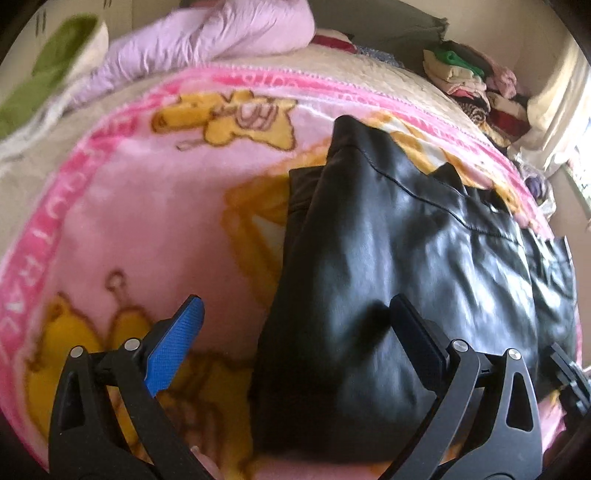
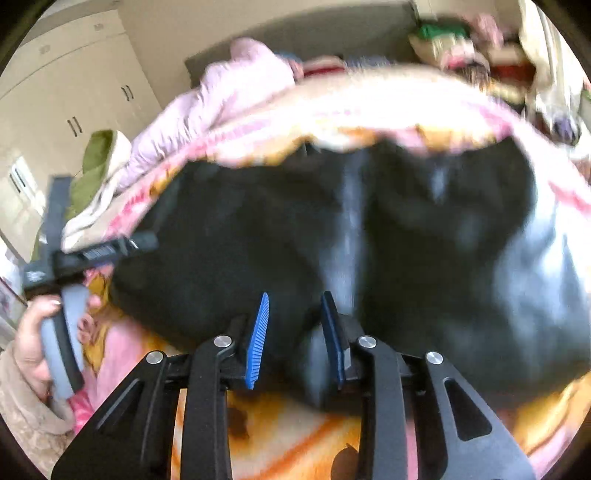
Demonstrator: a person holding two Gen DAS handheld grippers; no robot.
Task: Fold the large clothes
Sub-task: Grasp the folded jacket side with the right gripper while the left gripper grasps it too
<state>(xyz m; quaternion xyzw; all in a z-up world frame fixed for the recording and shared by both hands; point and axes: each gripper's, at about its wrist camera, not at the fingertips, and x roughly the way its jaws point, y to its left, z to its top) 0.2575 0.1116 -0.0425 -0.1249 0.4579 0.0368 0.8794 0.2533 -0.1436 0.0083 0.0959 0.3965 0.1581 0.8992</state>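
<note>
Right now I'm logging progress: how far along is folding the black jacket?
Partly done: the black jacket lies on the pink blanket as a narrowed bundle, apparently folded in. In hand: the right gripper seems to pinch its near edge; the left gripper is open above it. Left: the final fold.

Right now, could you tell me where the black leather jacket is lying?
The black leather jacket lies on the pink cartoon blanket, right of centre in the left wrist view, below the lilac quilt. The right gripper sits at its near edge.
</note>
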